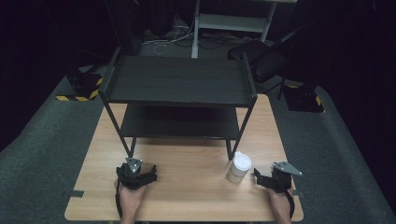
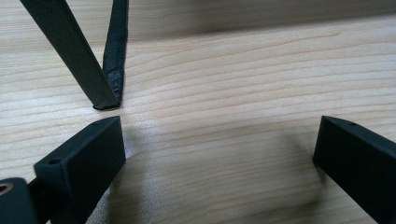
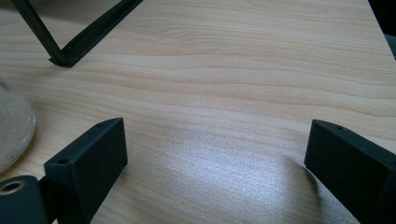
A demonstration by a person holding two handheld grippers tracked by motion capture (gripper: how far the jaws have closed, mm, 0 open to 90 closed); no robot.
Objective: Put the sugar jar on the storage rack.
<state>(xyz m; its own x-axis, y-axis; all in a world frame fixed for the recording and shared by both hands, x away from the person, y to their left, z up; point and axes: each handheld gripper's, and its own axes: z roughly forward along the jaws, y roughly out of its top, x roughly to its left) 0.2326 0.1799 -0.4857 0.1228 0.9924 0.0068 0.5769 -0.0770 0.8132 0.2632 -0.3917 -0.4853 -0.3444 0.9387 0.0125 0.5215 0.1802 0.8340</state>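
While both claws are resting low at the near edge of the table, the items are reading as follows, nearest first, all placed relative to the white cup.

Item 1, right claw: sitting just beside the cup on its right, jaws spread wide and gripping nothing; in the right gripper view the right claw is showing bare wood between its jaws, with the cup's pale side bulging in at the left margin.

Item 2, left claw: lying well apart from the cup, on its left, jaws likewise gaping and empty; the left gripper view is showing the left claw pointing at a foot of the rack.

Item 3, cup: standing upright on the table, lidded, just in front of the rack's near right leg.

Item 4, black two-tier rack: standing behind the cup, both shelves appearing bare.

Risk note: the cup is looking tall and light, so a sideways approach with one jaw leading is likely to tip or push it. Its closeness to the rack leg is leaving little room; a jaw catching that leg could jolt the rack or deflect the grasp. Squeezing hard may buckle the wall or pop the lid.
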